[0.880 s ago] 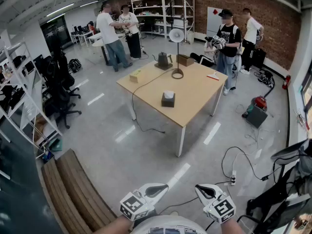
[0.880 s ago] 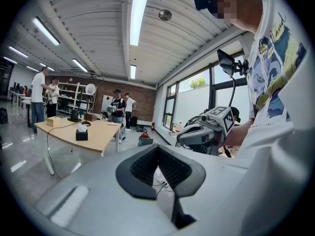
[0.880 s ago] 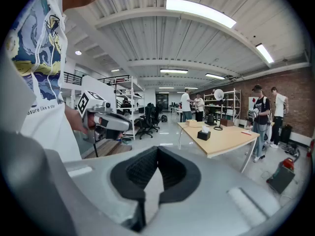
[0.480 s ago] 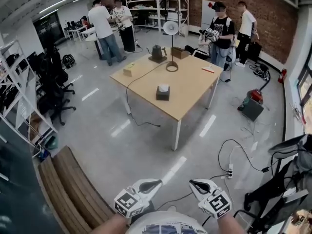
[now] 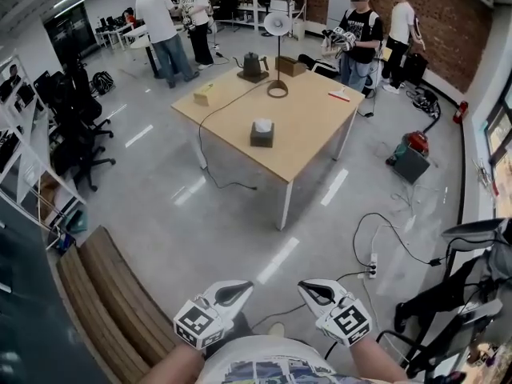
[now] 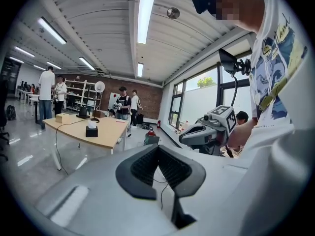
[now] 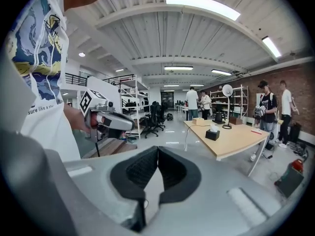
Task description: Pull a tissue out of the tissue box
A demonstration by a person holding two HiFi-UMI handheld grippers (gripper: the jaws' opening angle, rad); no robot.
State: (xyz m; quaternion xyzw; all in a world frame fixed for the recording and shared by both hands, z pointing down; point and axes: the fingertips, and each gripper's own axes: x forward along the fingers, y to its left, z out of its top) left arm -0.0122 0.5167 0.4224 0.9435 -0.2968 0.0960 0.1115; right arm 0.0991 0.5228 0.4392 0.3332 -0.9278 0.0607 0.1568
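A dark tissue box [image 5: 262, 134] with a white tissue sticking out of its top stands near the middle of a wooden table [image 5: 304, 126], far ahead across the floor. It also shows small in the left gripper view, tissue box [image 6: 91, 130], and in the right gripper view, tissue box [image 7: 212, 133]. My left gripper [image 5: 232, 294] and right gripper [image 5: 318, 292] are held close to my body, side by side, far from the table. Both are shut, tips touching, with nothing between them: left gripper [image 6: 158, 147], right gripper [image 7: 157, 149].
On the table stand a desk lamp [image 5: 278, 26], a kettle [image 5: 252, 65] and a yellow box [image 5: 204, 94]; a cable hangs off its edge. Several people stand behind it. A wooden bench [image 5: 104, 294] lies at my left, a power strip [image 5: 373, 264] and cables at the right.
The table and tissue box have drawn nearer and slid up in the head view as I walk toward them. Both grippers stay shut and low in front of me.
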